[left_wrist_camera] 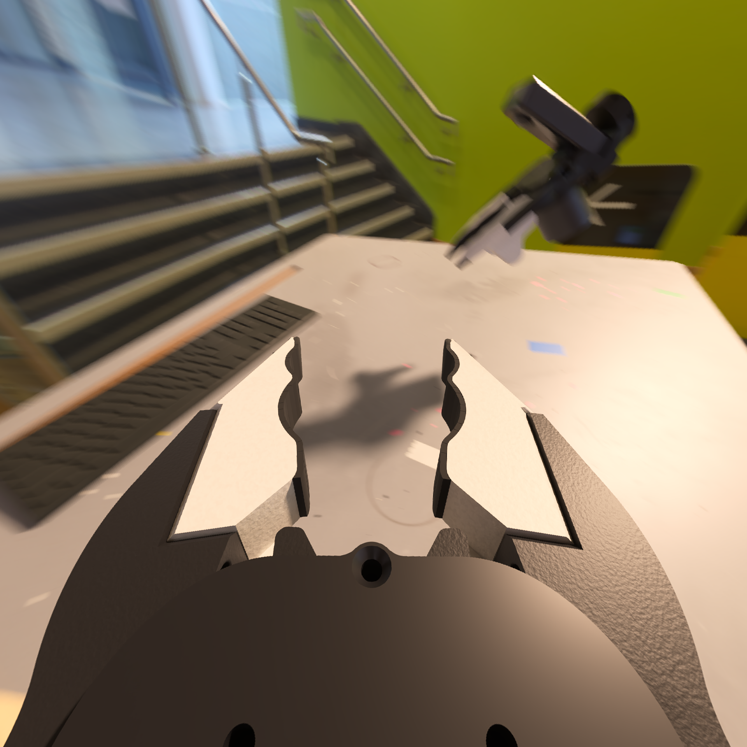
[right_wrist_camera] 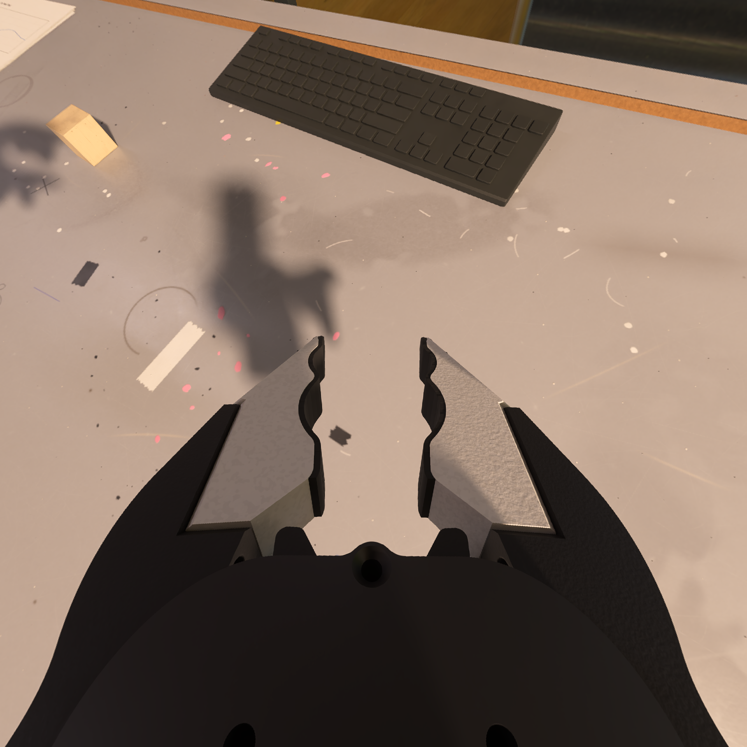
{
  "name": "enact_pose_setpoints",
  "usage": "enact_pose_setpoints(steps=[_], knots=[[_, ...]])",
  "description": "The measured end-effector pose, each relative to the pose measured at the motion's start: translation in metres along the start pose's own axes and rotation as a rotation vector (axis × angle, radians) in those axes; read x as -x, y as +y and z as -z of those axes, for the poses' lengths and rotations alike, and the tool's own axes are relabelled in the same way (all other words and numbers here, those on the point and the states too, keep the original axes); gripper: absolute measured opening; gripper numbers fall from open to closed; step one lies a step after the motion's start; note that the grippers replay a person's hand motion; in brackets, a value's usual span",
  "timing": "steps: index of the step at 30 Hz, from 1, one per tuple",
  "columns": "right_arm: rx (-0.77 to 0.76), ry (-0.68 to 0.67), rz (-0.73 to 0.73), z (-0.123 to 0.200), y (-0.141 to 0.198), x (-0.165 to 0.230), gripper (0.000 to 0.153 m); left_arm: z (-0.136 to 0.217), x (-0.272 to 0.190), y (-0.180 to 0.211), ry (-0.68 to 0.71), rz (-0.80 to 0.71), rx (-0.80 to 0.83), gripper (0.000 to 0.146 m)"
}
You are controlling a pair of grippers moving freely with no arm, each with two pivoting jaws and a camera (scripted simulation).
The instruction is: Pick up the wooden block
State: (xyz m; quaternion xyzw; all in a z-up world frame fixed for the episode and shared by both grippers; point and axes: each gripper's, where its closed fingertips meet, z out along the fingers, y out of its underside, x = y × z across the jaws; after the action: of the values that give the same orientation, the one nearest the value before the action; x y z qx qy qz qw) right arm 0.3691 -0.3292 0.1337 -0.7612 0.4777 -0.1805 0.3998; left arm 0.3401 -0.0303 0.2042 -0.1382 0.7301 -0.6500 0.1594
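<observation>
Hovering spread and empty, right claw (right_wrist_camera: 372, 343), left claw (left_wrist_camera: 372, 343) likewise, wooden block (right_wrist_camera: 83, 133) far left, keyboard (right_wrist_camera: 384, 109) near table edge (right_wrist_camera: 525, 81)

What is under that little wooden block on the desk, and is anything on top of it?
The wooden block lies directly on the grey table, with nothing on top. Its shadow falls just behind it. The patch of table beneath the block is covered, so nothing can be seen there. Both grippers are elsewhere.

Each tool, left (left_wrist_camera: 371, 347) and right (right_wrist_camera: 371, 343), has a dark, rounded, textured body filling the lower frame, with a round screw hole at its centre. Its two pale grey wedge-shaped fingers (right_wrist_camera: 481, 444) carry black, wavy-edged inner pads (right_wrist_camera: 429, 404).
</observation>
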Motion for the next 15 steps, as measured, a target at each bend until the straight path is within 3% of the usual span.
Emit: enact_pose_setpoints(steps=[3, 5, 7, 11, 15], knots=[[0.003, -0.001, -0.002, 0.001, 0.0, 0.0, 0.047, 0.052, 0.049, -0.042, -0.301, -0.093, -0.03, 0.063], [0.007, 0.001, 0.003, 0.001, 0.0, 0.0, 0.047, 0.086, 0.091, -0.046, -0.496, -0.198, 0.12, 0.058], [0.008, 0.003, 0.005, 0.001, 0.0, 0.001, 0.047, 0.113, 0.129, -0.029, -0.599, -0.197, 0.353, 0.058], [0.027, 0.013, 0.008, -0.001, 0.003, 0.0, 0.047, 0.143, 0.178, 0.042, -0.662, 0.211, 0.716, 0.07], [0.059, 0.018, 0.008, -0.007, 0.008, -0.001, 0.047, 0.139, 0.195, 0.103, -0.602, 0.623, 0.849, 0.077]])
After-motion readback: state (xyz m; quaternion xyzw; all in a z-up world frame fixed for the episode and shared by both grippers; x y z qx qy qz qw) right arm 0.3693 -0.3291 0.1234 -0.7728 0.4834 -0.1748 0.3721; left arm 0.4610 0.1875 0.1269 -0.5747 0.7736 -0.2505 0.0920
